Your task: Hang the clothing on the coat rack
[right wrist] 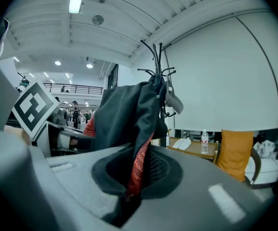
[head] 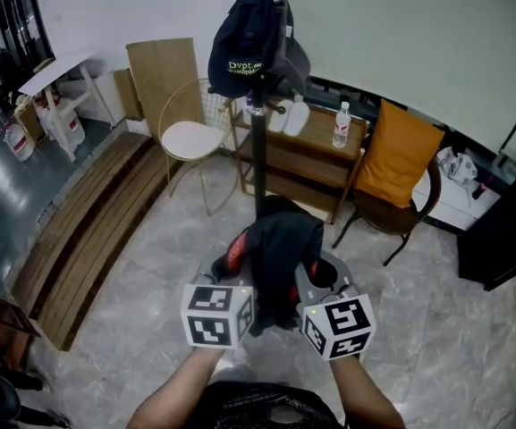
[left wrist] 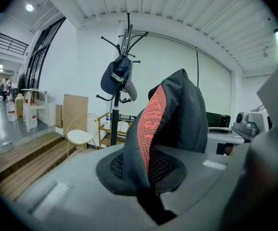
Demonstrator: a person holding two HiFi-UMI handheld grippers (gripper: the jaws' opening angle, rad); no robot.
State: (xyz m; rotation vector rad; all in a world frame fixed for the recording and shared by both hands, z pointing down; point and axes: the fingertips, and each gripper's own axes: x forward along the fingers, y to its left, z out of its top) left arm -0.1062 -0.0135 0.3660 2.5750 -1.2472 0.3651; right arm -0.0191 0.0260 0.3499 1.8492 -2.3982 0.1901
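A dark garment with red mesh lining (head: 275, 257) hangs between my two grippers, held up in front of me. My left gripper (head: 236, 280) is shut on one part of it, the fabric (left wrist: 170, 114) rising out of its closed jaws. My right gripper (head: 307, 280) is shut on another part, the cloth (right wrist: 129, 124) standing up from its jaws. The black coat rack (head: 258, 141) stands just ahead, with a dark cap (head: 240, 47) hanging on an upper hook. The rack pole (left wrist: 117, 114) shows in the left gripper view and its top hooks (right wrist: 157, 57) in the right gripper view.
A gold wire chair with white seat (head: 190, 137) stands left of the rack. Behind is a wooden shelf table (head: 307, 164) with a water bottle (head: 341, 125). A chair with an orange cushion (head: 399, 155) is at the right; a wooden step platform (head: 88, 222) lies left.
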